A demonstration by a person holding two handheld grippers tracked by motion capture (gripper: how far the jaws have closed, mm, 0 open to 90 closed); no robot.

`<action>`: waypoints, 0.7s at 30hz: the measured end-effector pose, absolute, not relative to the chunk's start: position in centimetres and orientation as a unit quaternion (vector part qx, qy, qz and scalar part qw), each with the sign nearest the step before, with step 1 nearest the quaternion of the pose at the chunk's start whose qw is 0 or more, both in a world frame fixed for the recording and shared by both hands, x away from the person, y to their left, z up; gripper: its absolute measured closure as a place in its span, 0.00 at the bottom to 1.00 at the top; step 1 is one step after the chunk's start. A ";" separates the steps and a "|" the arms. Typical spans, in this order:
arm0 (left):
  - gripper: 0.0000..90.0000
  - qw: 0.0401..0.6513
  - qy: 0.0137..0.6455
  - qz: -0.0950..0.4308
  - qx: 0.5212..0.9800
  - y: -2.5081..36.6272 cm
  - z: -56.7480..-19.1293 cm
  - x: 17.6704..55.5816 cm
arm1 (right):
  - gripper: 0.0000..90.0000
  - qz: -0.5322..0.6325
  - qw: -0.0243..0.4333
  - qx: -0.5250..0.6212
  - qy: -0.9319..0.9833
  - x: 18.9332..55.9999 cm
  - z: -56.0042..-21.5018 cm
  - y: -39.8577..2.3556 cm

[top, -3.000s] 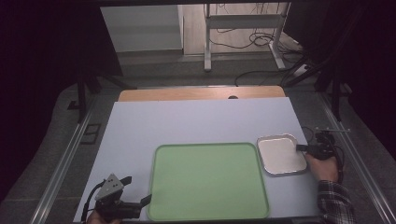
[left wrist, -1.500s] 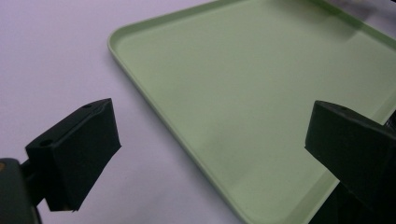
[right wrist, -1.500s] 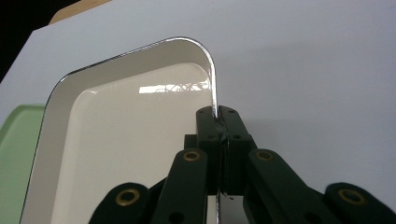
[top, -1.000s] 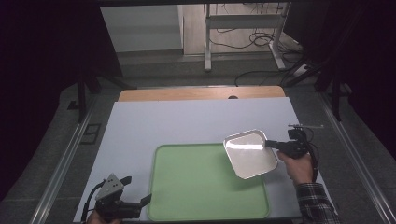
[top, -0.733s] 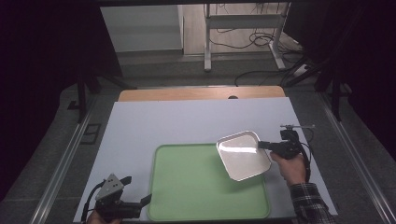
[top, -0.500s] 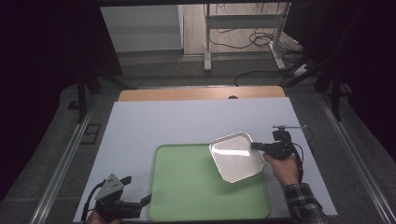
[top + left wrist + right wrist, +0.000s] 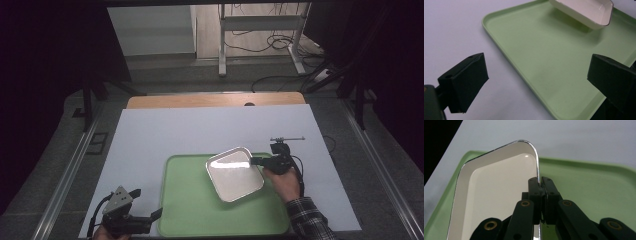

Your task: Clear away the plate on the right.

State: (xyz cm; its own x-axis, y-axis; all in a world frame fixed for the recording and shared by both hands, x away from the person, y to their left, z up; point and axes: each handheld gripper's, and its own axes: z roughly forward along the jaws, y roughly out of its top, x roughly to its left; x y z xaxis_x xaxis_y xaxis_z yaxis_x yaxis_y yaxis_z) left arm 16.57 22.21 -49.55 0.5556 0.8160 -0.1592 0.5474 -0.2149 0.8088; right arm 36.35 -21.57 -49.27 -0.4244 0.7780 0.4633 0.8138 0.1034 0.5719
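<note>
The high view is bright in the middle and very dark at the left and right sides. Light comes from above and makes the white table (image 7: 200, 130) glow. A white shine sits on the far part of the metal tray (image 7: 234, 172). In the left gripper view the metal tray drops a soft dark shadow on the green tray (image 7: 544, 57), and the near black jaws look blurry. In the right gripper view the near jaws are a little fuzzy too.

text: none legible | labels: none | brands: none | numbers: none | signs: none
</note>
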 end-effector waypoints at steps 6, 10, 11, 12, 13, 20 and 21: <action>0.03 0.441 0.445 0.152 0.764 22.2 -49.5 16.6 | 0.97 -0.389 0.019 -0.536 -0.749 36.4 -50.1 -19.9; 0.03 0.441 0.445 0.153 0.764 22.2 -49.5 16.6 | 0.97 -0.378 0.016 -0.539 -0.752 36.6 -50.7 -19.3; 0.03 0.442 0.445 0.153 0.764 22.2 -49.5 16.6 | 0.97 -0.375 0.016 -0.540 -0.753 36.7 -50.8 -19.2; 0.03 0.442 0.445 0.152 0.764 22.2 -49.5 16.6 | 0.98 -0.372 0.016 -0.542 -0.753 36.7 -50.9 -19.2; 0.03 0.442 0.445 0.152 0.764 22.2 -49.5 16.6 | 0.98 -0.371 0.018 -0.542 -0.754 36.8 -51.0 -19.2; 0.03 0.443 0.445 0.152 0.764 22.3 -49.5 16.5 | 0.84 -0.367 0.018 -0.534 -0.761 37.0 -51.6 -19.3; 0.03 0.443 0.445 0.152 0.763 22.3 -49.5 16.5 | 0.80 -0.366 0.012 -0.529 -0.766 37.0 -51.4 -19.3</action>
